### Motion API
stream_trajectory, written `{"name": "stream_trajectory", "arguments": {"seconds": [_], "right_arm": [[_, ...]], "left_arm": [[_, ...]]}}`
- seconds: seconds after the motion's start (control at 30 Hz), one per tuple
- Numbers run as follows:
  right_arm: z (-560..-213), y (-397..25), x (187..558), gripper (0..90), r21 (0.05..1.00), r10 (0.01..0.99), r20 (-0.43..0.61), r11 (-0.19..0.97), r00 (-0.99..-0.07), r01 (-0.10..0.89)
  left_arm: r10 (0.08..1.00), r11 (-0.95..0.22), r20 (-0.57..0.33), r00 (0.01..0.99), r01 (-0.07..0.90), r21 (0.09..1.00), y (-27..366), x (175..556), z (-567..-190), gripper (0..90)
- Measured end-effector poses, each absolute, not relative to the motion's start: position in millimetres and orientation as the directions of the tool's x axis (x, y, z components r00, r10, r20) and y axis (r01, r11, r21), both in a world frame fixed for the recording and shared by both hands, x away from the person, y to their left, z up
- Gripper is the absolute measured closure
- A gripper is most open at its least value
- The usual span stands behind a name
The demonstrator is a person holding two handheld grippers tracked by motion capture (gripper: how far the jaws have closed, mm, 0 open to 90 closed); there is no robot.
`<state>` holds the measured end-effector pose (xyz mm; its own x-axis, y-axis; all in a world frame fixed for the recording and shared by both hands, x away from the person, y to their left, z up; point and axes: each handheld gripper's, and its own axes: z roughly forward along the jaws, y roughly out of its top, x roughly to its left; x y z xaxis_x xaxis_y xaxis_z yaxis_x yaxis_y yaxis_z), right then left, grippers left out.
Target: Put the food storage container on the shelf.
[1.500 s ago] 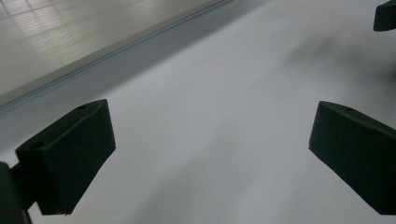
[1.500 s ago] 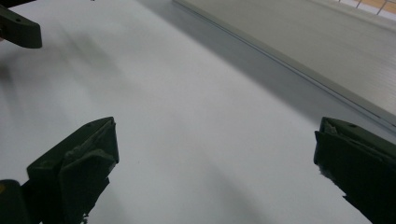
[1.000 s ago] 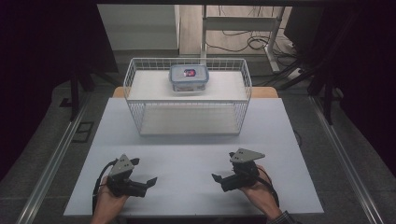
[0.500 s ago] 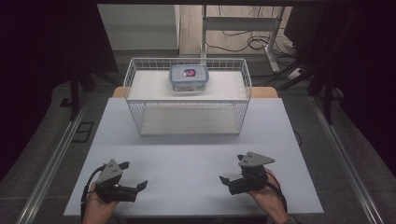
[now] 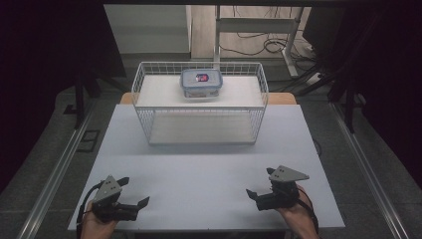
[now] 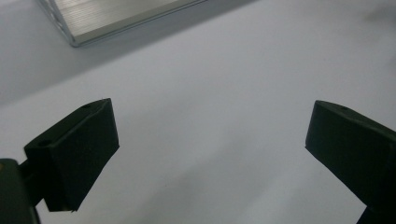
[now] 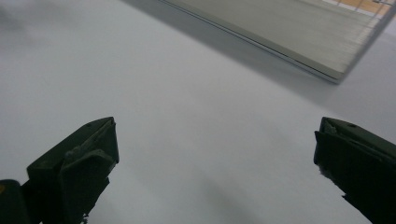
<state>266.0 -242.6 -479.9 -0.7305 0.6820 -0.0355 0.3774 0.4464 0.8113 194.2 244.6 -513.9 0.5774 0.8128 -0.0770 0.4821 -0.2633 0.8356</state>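
Two grippers low at the near edge of the white table, well apart from each other. Left gripper at the near left corner, jaws spread wide with bare tabletop between them, holding nothing. Right gripper at the near right — jaws likewise wide apart and empty, pointed inward across the table. Far from both, at the table's back edge, a white wire basket with a clear lidded box sitting on its upper shelf, roughly midway between the two grippers' lines — straight ahead and well beyond reach of either. Basket's lower shelf edge visible ahead in the right gripper view.
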Motion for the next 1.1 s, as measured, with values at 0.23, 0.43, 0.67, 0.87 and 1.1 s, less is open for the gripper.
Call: {"name": "stream_trajectory", "arguments": {"seconds": [0.23, 0.43, 0.67, 0.87, 1.1], "right_arm": [[-482, -259, 261, 0.0, 0.811, 0.711, -0.031, 0.429, -0.703, 0.398], [-484, -271, 256, 0.0, 0.81, 0.73, -0.03, 0.417, -0.682, 0.411], [-488, -282, 250, 0.0, 0.802, 0.754, -0.022, 0.405, -0.656, 0.438], [-494, -289, 246, 0.0, 0.792, 0.77, -0.022, 0.403, -0.637, 0.459], [-500, -295, 242, 0.0, 0.772, 0.778, -0.013, 0.407, -0.628, 0.488]], "left_arm": [[0.825, -0.251, -0.078, 0.559, 0.487, 0.837, 254, 186, -516, 2.4], [0.838, -0.245, -0.076, 0.541, 0.496, 0.833, 261, 180, -519, 2.4], [0.854, -0.231, -0.077, 0.515, 0.508, 0.83, 271, 173, -523, 2.7], [0.865, -0.208, -0.094, 0.492, 0.523, 0.827, 280, 169, -529, 2.7], [0.872, -0.193, -0.113, 0.477, 0.544, 0.816, 284, 168, -533, 2.4]]}}
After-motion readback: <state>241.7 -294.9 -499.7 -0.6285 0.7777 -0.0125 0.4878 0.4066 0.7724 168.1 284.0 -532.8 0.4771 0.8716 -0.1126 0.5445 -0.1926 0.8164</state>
